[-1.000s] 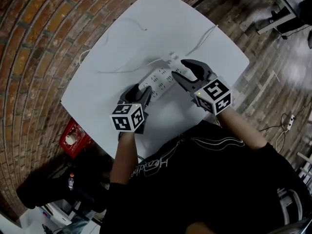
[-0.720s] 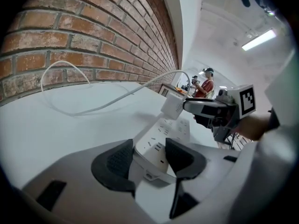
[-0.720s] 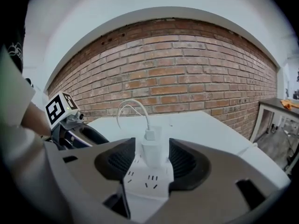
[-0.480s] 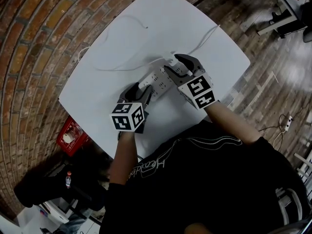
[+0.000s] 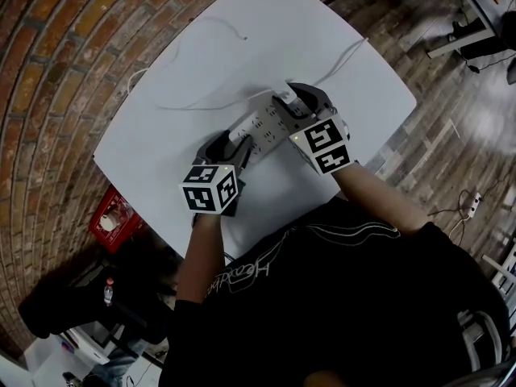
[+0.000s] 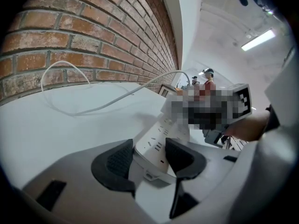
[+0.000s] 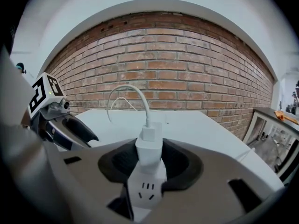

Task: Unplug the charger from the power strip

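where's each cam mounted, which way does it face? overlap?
Head view: on the person's head, facing steeply down at the table and power strip; shows forearms and torso.
Left gripper view: on the left hand-held gripper, facing along its jaws, clamped on the strip, toward the brick wall.
Right gripper view: on the right hand-held gripper, facing along jaws that have just been closing on the charger.
Shared: all three show the strip.

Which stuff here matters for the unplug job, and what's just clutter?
Job: charger, its cable, power strip.
Clutter: red box and bottle, both on the floor.
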A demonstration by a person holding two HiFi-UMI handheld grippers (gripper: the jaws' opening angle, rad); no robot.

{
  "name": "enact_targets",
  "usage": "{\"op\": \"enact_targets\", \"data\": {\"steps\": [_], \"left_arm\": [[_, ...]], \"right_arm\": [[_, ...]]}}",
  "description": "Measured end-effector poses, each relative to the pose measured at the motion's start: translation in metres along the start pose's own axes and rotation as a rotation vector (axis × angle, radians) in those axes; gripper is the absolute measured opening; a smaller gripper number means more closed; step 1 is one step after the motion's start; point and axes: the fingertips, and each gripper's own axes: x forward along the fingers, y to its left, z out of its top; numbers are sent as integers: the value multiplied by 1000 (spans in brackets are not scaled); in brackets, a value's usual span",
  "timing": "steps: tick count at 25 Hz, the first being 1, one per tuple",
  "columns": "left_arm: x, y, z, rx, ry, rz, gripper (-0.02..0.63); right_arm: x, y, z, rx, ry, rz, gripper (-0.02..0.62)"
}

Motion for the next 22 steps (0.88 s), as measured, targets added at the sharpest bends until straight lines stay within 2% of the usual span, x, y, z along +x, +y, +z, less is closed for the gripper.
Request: {"op": "enact_targets", "data": {"steps": [7, 10, 14, 19, 22], "left_arm": [[0, 0, 1, 1, 6, 20, 218], [0, -1, 0, 0, 9, 21, 217], [0, 0, -1, 5, 9, 19, 216], [1, 1, 1, -4, 8, 27, 216], [0, -2, 0, -1, 5, 28, 216]], "right_arm": [[-1, 1, 1, -6, 1, -41, 118], [-1, 1, 0, 1, 10, -19, 118], [-2, -2, -1, 71, 8, 7, 118], [-1, -1, 2, 2, 13, -40, 118], [-3, -1, 1, 13, 15, -24, 118]]}}
